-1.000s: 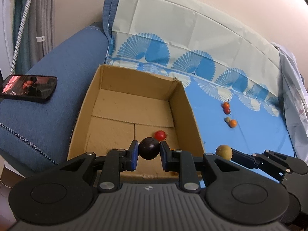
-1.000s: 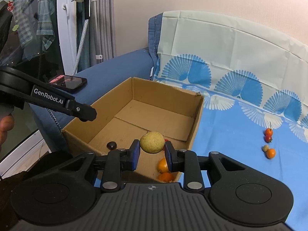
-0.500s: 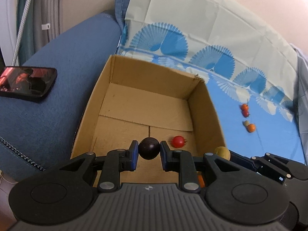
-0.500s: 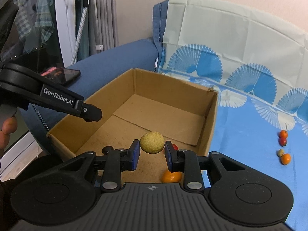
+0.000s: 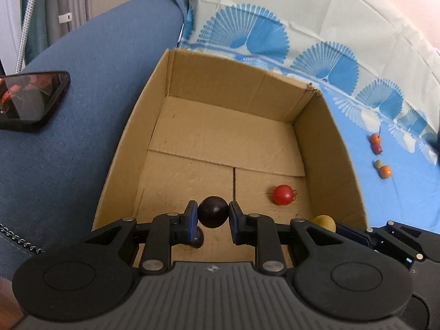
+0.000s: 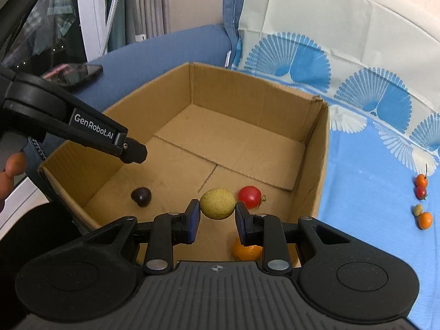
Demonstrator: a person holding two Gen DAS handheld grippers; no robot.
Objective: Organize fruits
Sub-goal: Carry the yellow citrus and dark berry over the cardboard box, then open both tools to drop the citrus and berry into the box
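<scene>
Both hands are over the cardboard box [image 5: 327,143] right now. The left gripper [image 5: 213,216] is clamped on a dark purple fruit [image 5: 213,211], the right gripper [image 6: 217,210] on a yellow-green fruit [image 6: 217,203]. I'd get low before letting go so neither bounces into the red tomato [image 6: 249,197] or the orange fruit [image 6: 246,250]. Four small fruits [image 6: 422,200] wait on the blue cloth [image 6: 363,192].
</scene>
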